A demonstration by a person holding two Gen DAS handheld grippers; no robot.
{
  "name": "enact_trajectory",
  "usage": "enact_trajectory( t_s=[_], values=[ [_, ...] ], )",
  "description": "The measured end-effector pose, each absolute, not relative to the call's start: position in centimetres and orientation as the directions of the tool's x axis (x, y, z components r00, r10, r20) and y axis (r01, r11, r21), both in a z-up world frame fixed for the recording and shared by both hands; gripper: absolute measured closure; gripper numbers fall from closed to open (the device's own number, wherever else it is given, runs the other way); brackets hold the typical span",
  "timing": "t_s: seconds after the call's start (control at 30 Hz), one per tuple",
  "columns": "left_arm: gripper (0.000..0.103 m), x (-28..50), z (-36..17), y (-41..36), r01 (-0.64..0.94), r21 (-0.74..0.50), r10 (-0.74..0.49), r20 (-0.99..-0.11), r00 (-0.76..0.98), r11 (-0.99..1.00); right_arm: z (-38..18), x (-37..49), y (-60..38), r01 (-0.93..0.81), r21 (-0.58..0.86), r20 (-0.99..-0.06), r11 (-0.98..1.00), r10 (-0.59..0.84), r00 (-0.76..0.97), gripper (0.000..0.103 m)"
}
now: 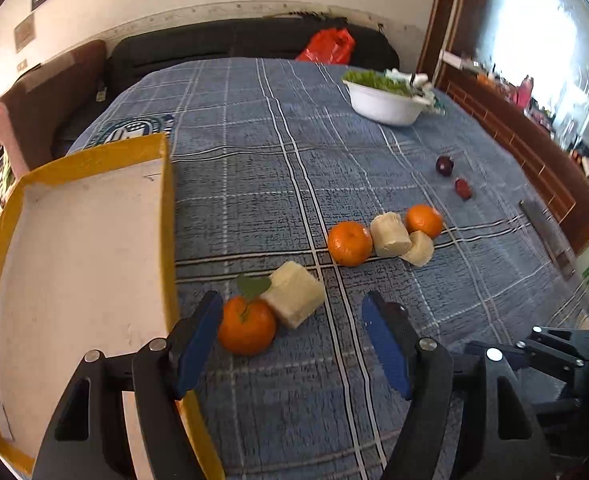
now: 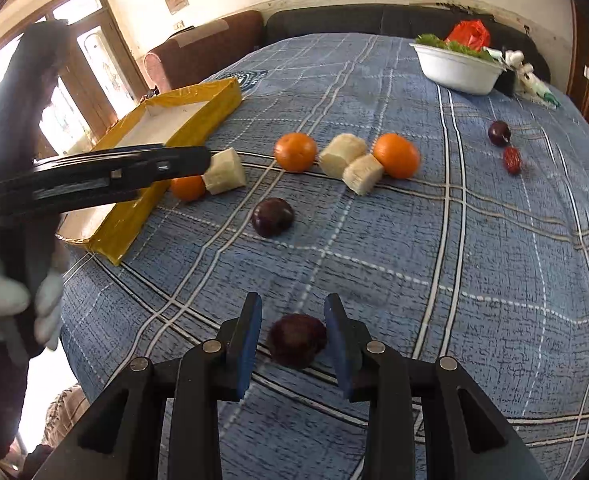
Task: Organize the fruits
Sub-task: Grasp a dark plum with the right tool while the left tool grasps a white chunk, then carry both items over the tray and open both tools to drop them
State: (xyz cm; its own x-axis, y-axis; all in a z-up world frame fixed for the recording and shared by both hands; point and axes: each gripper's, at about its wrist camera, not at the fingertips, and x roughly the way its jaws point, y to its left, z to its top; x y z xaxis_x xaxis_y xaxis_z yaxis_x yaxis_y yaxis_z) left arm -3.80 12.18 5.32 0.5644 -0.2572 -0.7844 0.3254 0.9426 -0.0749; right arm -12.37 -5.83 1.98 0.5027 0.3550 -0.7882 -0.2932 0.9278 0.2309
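Reaching wide open, the left gripper (image 1: 294, 340) has one pad beside an orange (image 1: 246, 331). The right gripper (image 2: 293, 346) sits loosely around a dark plum (image 2: 296, 345), touching on one side. Ahead lie three oranges, three pale chunks (image 2: 342, 155) and more plums.

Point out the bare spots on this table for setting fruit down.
Inside the yellow tray, all bare. Open cloth between the fruit row and the right claw. Crowded: the row of oranges and pale chunks, beside the tray.
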Motion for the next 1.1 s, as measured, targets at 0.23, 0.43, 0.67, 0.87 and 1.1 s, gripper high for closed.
enact_trajectory(
  t_s=[0.23, 0.43, 0.67, 0.87, 1.1],
  values=[
    [0.032, -2.0, 3.5, 10.3, 0.365, 0.024, -0.187, -0.827, 0.531, 0.931, 1.7, -12.9, -6.3, -0.313, 0.248, -0.783, 0.917, 0.380, 0.491, 0.067],
    [0.059, -2.3, 3.1, 9.7, 0.375, 0.106, -0.132, -0.821, 0.556, 0.921, 1.6, -13.2, -5.9, -0.311, 0.246, -0.776, 0.918, 0.379, 0.504, 0.072],
    [0.059, -3.9, 5.6, 11.7, 0.343, -0.098, -0.286, -0.781, 0.555, 0.934, 3.5, -14.1, -6.6, -0.295, 0.267, -0.749, 0.918, 0.390, 0.535, 0.073],
    [0.059, -7.9, 12.6, 16.6, 0.349, -0.439, -0.558, -0.574, 0.600, 0.828, 9.7, -15.4, -8.4, -0.280, 0.309, -0.641, 0.909, 0.416, 0.645, 0.073],
    [0.059, -14.5, 20.5, 19.8, 0.469, -0.501, -0.660, -0.319, 0.680, 0.727, 18.1, -17.9, -10.8, -0.230, 0.348, -0.477, 0.909, 0.383, 0.791, 0.073]
  ],
)
